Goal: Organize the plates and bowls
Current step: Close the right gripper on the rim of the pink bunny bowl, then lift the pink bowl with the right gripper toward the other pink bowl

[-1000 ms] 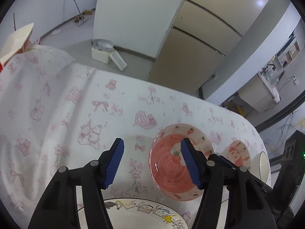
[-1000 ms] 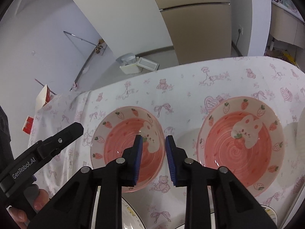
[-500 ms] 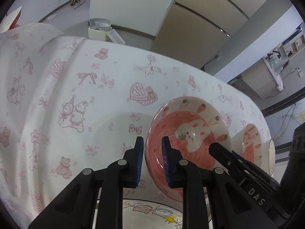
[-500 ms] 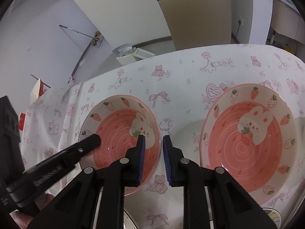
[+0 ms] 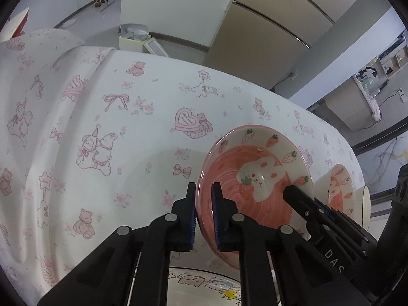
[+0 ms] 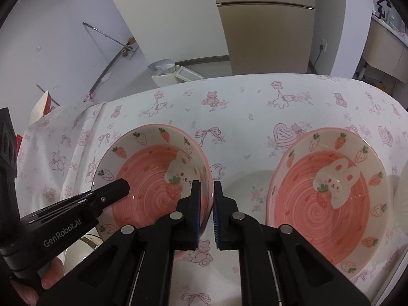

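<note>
- Left hand-held gripper (image 5: 204, 214) pinches the pink bunny bowl's (image 5: 257, 178) left rim.
- Right hand-held gripper (image 6: 206, 211) pinches its right rim, apparently lifted above the counter (image 6: 242, 107).
- Second pink bowl (image 6: 329, 199) rests right.

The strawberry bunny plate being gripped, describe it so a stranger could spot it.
On the pink-print tablecloth are two matching plates. It is the left strawberry bunny plate, the only one clamped at both rims by the left hand-held gripper and right hand-held gripper.
</note>
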A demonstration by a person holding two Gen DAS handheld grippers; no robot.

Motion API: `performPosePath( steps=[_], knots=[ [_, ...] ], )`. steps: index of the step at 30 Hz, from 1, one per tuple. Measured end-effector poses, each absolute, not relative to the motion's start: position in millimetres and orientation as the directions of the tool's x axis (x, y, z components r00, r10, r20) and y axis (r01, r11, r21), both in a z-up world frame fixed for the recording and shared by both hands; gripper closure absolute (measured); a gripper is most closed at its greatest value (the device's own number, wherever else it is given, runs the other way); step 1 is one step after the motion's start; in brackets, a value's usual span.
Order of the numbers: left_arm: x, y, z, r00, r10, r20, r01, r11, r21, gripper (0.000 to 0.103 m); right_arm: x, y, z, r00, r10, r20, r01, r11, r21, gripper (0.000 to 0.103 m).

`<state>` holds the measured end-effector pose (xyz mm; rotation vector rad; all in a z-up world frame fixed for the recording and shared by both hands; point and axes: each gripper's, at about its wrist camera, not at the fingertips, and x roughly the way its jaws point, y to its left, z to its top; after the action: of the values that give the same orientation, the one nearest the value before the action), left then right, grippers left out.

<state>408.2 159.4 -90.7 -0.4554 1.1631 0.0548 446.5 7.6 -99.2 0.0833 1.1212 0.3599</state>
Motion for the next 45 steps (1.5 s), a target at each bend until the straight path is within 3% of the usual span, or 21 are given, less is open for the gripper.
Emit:
performPosePath(
  steps=[10,21,26,38,45],
  knots=[
    [413,150,-104,0.372,-0.173,-0.912,-0.254,0.926,-0.279,0.092,443,17,-100,0.419,0.268,-0.868,-0.263,0.95,0.166,0.095],
    [406,176,-85,0.422,-0.132,-0.897,-0.308,0.91,-0.279,0.092,437,22,-91,0.344,0.413,-0.843,-0.299,0.9,0.319,0.093],
    [408,187,-91,0.408,-0.127,-0.904,-0.331,0.902,-0.276,0.092,435,37,-103,0.329,0.384,-0.863,-0.303,0.908,0.288,0.092],
    [411,193,-103,0.389,-0.146,-0.91,-0.345,0.893,-0.29,0.092,437,37,-112,0.31,0.46,-0.832,-0.273,0.881,0.386,0.086],
    [403,181,-81,0.431,-0.094,-0.897,-0.313,0.917,-0.246,0.092,435,32,-102,0.333,0.445,-0.832,-0.261,0.891,0.372,0.092]
  ],
)
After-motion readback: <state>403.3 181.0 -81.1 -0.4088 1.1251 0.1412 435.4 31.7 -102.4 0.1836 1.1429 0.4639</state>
